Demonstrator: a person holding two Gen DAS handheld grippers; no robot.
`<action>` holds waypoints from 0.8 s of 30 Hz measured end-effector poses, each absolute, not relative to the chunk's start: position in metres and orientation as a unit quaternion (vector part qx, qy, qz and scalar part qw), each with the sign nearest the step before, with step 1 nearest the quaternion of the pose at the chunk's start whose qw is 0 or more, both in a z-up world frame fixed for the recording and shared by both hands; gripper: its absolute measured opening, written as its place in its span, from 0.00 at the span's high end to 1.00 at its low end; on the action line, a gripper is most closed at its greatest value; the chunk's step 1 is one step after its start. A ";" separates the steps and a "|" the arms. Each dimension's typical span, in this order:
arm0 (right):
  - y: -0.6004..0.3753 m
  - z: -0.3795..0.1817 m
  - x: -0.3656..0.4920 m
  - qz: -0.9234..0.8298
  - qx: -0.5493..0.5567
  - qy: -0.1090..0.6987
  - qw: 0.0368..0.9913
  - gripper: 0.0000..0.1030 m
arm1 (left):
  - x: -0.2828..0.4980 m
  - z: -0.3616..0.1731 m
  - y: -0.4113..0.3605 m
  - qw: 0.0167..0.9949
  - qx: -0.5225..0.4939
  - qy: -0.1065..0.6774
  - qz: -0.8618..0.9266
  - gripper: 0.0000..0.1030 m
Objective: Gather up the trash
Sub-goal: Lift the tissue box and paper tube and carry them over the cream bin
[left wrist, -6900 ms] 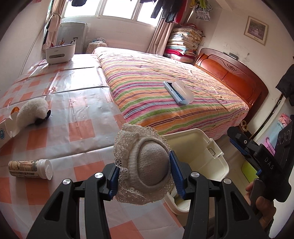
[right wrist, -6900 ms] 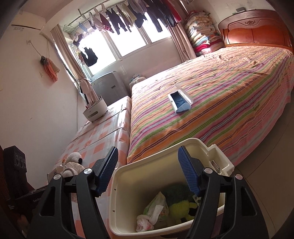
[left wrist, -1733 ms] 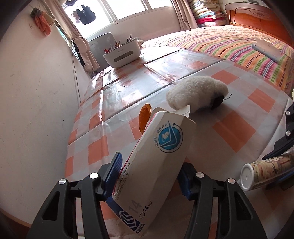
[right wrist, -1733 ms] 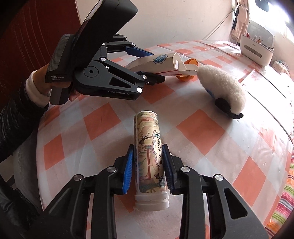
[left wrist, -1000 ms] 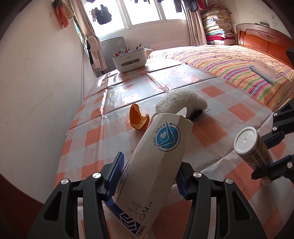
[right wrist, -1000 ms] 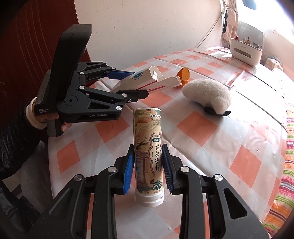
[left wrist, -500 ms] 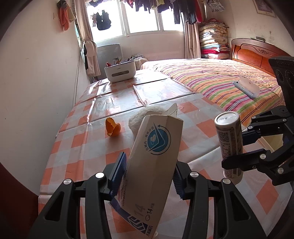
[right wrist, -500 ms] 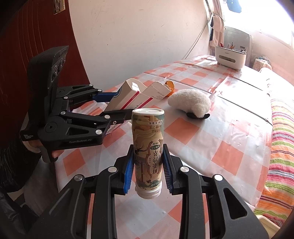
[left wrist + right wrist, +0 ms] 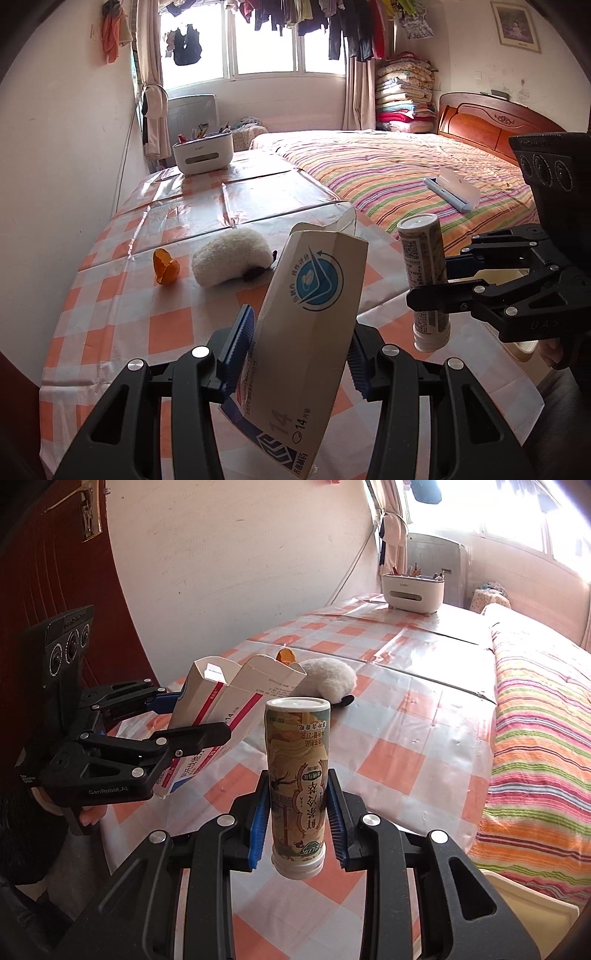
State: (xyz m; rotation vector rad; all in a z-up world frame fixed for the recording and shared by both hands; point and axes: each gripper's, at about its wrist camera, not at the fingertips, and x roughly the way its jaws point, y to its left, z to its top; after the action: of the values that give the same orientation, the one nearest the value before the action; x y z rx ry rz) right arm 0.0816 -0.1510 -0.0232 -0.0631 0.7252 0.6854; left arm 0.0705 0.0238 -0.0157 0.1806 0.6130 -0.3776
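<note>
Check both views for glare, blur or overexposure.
Left wrist view: sharp, though the bright window washes out and the glossy orange-checked tablecloth glares. Right wrist view: upper right corner blown white; the printed cylindrical paper canister stays crisp.

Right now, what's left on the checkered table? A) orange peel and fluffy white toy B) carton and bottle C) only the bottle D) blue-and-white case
A: the orange peel and fluffy white toy lie there; the carton and bottle are gripped and lifted.

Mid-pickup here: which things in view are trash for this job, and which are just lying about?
Job:
- carton, in left gripper
- tube, in right gripper
- orange peel
- bin

Lying about:
- fluffy toy
- white caddy
- bed
</note>
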 end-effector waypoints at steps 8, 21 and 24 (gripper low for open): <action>-0.180 -0.022 0.076 0.305 -0.017 0.343 0.888 0.73 | 0.066 -0.013 0.001 0.925 0.080 0.299 -0.219 0.56; -0.217 -0.024 0.058 0.270 -0.003 0.339 0.901 0.73 | 0.059 -0.017 -0.035 0.909 0.077 0.306 -0.271 0.56; -0.227 -0.025 0.053 0.262 0.005 0.337 0.904 0.73 | 0.056 -0.018 -0.043 0.906 0.080 0.306 -0.282 0.56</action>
State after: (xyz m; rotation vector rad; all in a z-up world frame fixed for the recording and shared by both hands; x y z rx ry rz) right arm 0.0529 -0.2266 -0.0247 0.0098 0.6959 0.5410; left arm 0.0561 -0.0432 -0.0185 0.1659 0.6324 -0.5834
